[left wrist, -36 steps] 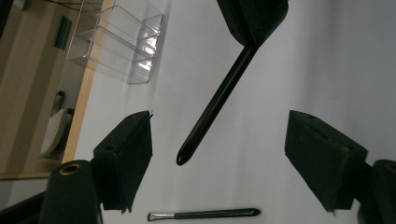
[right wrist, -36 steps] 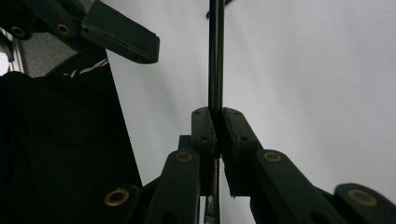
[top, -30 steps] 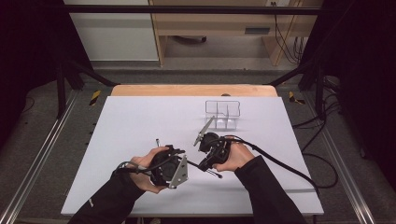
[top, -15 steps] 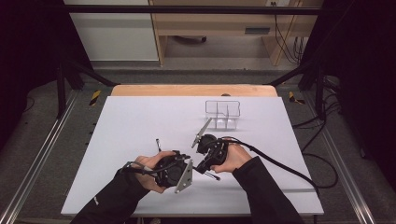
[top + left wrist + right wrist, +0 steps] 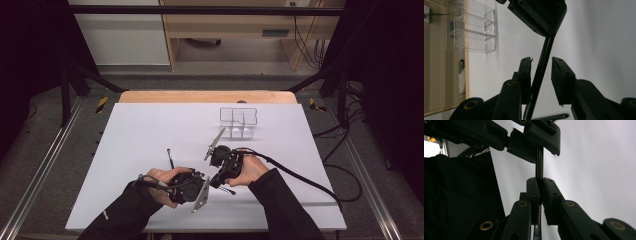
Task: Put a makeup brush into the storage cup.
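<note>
From above, the two hands meet near the front of the white surface (image 5: pixel 150 130). The left tongs (image 5: pixel 204 186) lie on their side and point toward the right tongs (image 5: pixel 218 176), which point back at them, so the tips are very close together. A thin black rod (image 5: pixel 170 158) lies on the surface just behind the left hand. A clear rack (image 5: pixel 238 122) stands farther back, well apart from both hands. What passes between the tips is too small to see from here.

In the left gripper view, a black rod (image 5: pixel 541 72) runs up between the two jaws of the left tongs (image 5: pixel 541 65) and into the closed right tongs (image 5: pixel 541 17) above. The jaws have just been closing with this rod between them. The left jaw seems to touch it, but the right jaw stands clearly apart, so they do not pinch it yet. The rack (image 5: pixel 470 31) is seen at the upper left, near the wooden edge.

In the right gripper view, the right tongs (image 5: pixel 541 182) are closed tight on the rod (image 5: pixel 539 163), which goes straight up to the left tongs (image 5: pixel 536 147). A dark sleeve (image 5: pixel 456 202) covers the left side.
</note>
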### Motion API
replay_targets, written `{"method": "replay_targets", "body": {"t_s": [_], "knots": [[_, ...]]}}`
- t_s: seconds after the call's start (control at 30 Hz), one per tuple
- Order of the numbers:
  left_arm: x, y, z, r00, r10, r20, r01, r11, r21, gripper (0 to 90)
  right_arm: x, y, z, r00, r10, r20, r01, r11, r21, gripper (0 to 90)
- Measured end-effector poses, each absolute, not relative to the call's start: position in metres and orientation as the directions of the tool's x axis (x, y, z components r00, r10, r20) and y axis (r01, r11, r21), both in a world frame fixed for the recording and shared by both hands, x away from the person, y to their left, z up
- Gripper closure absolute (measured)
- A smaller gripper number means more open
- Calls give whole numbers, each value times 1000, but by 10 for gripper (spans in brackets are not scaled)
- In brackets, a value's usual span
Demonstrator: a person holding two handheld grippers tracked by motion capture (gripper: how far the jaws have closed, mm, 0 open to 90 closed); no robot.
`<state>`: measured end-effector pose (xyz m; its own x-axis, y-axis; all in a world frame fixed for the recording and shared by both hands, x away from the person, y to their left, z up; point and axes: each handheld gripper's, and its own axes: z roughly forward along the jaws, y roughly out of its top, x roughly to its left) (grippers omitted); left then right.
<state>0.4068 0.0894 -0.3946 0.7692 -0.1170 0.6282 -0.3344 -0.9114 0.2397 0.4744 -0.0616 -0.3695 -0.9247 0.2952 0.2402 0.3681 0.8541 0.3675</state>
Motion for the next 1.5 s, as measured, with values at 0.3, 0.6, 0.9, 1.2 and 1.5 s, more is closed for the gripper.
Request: {"method": "replay_targets", "body": {"t_s": [0.3, 0.6, 0.9, 1.2, 1.5], "knots": [[406, 89, -397, 761, -150, 631, -353, -912, 209, 788, 474, -61, -371, -927, 279, 250, 357, 859, 367, 844], [403, 88, -398, 761, -191, 621, -378, -908, 183, 828, 474, -62, -370, -929, 269, 255, 351, 859, 372, 839], [403, 91, -397, 771, -167, 614, -363, -908, 209, 830, 473, -65, -367, -932, 269, 242, 350, 842, 410, 796], [408, 106, -395, 819, -62, 571, -273, -917, 291, 829, 474, -83, -348, -928, 339, 152, 366, 762, 535, 650], [412, 121, -399, 847, 45, 530, -186, -909, 374, 828, 476, -113, -336, -877, 472, 86, 391, 598, 700, 493]]}}
